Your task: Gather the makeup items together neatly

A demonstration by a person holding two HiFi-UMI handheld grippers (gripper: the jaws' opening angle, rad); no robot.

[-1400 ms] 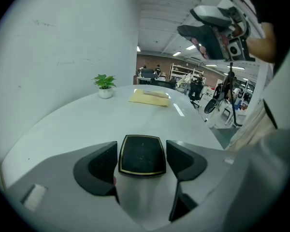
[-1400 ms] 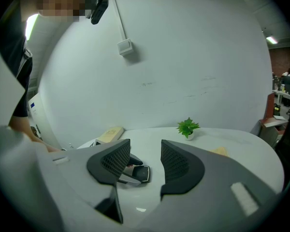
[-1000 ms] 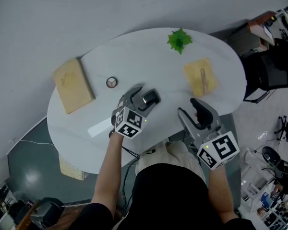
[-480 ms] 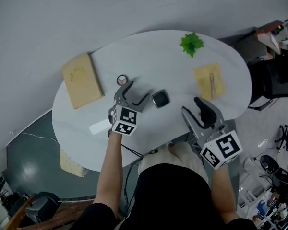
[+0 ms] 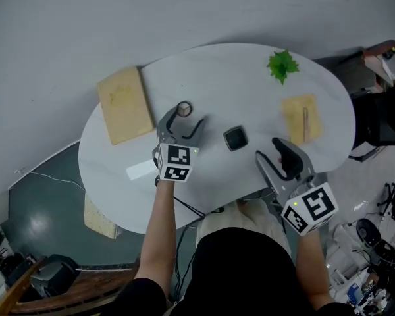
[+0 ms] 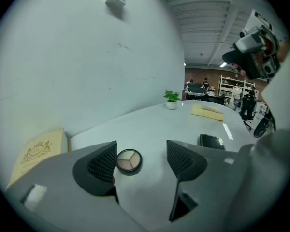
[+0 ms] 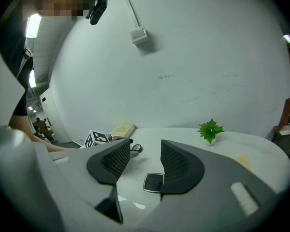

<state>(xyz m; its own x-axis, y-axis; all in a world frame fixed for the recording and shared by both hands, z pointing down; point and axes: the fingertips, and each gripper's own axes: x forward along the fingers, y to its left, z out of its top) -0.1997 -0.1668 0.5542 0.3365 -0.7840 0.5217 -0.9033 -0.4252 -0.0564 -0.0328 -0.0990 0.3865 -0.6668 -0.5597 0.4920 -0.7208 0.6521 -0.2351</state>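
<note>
Left tool (image 5: 184,120), having let go of the square black compact (image 5: 235,138) and left it mid-tabletop (image 5: 210,71), had shifted across to the round eyeshadow palette (image 5: 184,108). Its jaws stood wide apart, framing the palette without gripping it. Right tool (image 5: 274,155) hung spread and empty. Gathering looked barely begun.

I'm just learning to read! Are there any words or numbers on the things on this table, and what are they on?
No words or numbers here can be read.
Beige box: a gold emblem; any letters in it are too blurred to read.
Left marker cube and right marker cube: black-and-white square patterns, not letters.
Round compact and square compact: no print shows.
</note>
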